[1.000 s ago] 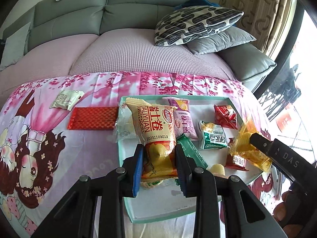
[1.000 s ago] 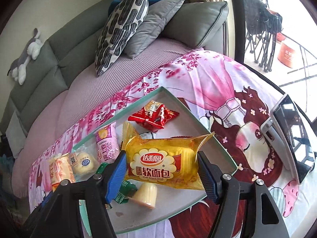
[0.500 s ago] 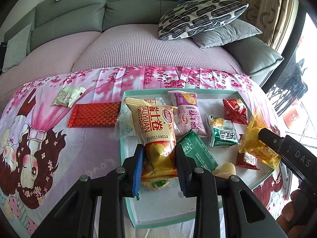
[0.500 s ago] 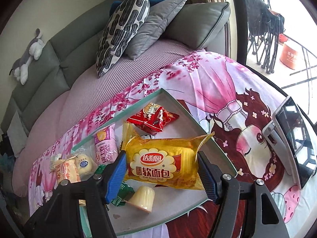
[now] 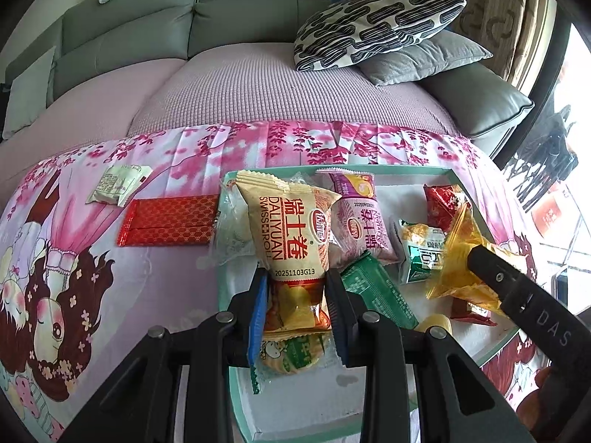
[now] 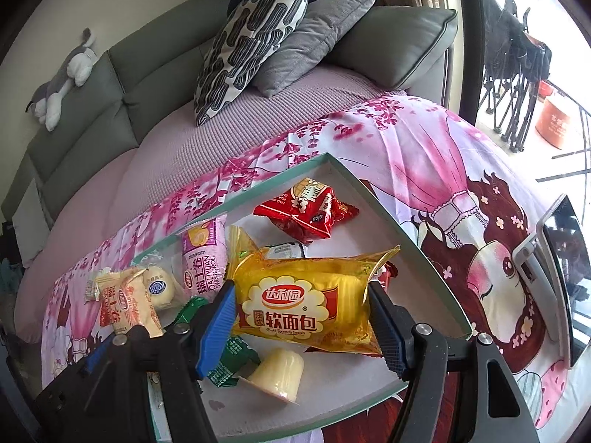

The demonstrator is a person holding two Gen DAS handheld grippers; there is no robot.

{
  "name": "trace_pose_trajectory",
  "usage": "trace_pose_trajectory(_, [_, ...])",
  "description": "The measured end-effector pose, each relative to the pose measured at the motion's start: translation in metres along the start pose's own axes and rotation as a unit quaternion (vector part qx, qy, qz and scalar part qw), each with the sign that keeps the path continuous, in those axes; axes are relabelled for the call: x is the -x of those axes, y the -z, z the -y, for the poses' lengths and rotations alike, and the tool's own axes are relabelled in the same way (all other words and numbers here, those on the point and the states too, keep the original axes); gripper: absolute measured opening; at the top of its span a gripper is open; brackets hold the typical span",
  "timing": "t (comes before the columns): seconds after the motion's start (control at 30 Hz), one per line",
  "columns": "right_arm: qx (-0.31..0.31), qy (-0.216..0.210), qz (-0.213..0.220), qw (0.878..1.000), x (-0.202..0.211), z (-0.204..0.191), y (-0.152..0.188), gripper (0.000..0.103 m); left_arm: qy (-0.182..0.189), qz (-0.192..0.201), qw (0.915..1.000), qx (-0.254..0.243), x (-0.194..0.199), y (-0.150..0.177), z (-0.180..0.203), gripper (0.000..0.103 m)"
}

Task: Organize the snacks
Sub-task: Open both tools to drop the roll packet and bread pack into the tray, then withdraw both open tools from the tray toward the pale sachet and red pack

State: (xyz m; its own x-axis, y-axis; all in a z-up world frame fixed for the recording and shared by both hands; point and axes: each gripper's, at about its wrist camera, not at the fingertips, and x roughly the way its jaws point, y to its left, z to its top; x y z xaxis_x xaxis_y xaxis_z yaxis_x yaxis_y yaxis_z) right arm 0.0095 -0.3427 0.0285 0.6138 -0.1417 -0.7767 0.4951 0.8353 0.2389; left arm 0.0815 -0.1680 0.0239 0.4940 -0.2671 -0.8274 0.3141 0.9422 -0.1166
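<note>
The left gripper (image 5: 295,295) has its jaws clamped on the beige Swiss roll pack (image 5: 290,229), long axis pointing away over the tray (image 5: 295,432). The right gripper (image 6: 301,317) pinches the yellow bread pack (image 6: 303,302) (long axis crosswise) above the tray.

Bright daylight floods in from the overexposed window (image 6: 535,18), with sharp focus and strong fisheye bending at edges.

Sofa: grey-green sofa (image 5: 155,33) ahead of the grippers
Cushions: patterned pillow (image 5: 373,26) on grey cushion (image 5: 424,59)
Light: daylight from window (image 6: 532,55), right
</note>
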Motion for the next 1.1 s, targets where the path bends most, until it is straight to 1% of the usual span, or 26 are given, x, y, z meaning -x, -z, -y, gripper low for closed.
trace_pose_trajectory(0.23, [0.014,0.009,-0.007,1.0,-0.006,-0.006,0.001,0.073,0.014,-0.006,0.9996,-0.025,-0.008,0.001,0.018,0.032])
trace_pose_trajectory(0.37, [0.017,0.016,-0.015,1.0,-0.011,-0.007,0.002,0.074,0.022,-0.009,0.9993,-0.029,-0.006,0.002,0.022,0.033])
trace_pose_trajectory(0.43, [0.02,0.02,-0.015,0.999,-0.011,-0.007,0.002,0.075,0.025,-0.011,0.9993,-0.027,-0.005,0.002,0.023,0.035])
trace_pose_trajectory(0.47, [0.021,0.022,-0.015,0.999,-0.011,-0.007,0.002,0.077,0.028,-0.013,0.9992,-0.026,-0.004,0.002,0.023,0.041])
trace_pose_trajectory(0.5, [0.023,0.023,-0.013,0.999,-0.01,-0.007,0.002,0.079,0.03,-0.014,0.9991,-0.026,-0.004,0.003,0.023,0.049])
trace_pose_trajectory(0.53, [0.024,0.024,-0.013,0.999,-0.01,-0.007,0.001,0.081,0.03,-0.015,0.999,-0.028,-0.002,0.003,0.024,0.052])
trace_pose_trajectory(0.57, [0.024,0.023,-0.012,0.999,-0.009,-0.007,0.001,0.082,0.03,-0.014,0.999,-0.03,0.0,0.003,0.025,0.055])
trace_pose_trajectory(0.73, [0.021,0.021,-0.011,1.0,-0.004,-0.005,0.0,0.082,0.026,-0.014,0.9991,-0.03,0.007,0.001,0.024,0.06])
trace_pose_trajectory(0.8, [0.021,0.021,-0.008,1.0,-0.001,-0.005,-0.001,0.082,0.023,-0.012,0.9993,-0.028,0.011,0.001,0.022,0.064])
trace_pose_trajectory(0.87, [0.021,0.02,-0.006,1.0,0.002,-0.005,-0.002,0.082,0.018,-0.008,0.9995,-0.026,0.016,0.0,0.02,0.066])
trace_pose_trajectory(1.1, [0.023,0.026,0.005,0.999,0.016,-0.004,-0.005,0.082,0.007,0.008,0.9999,-0.008,0.03,-0.004,0.006,0.068])
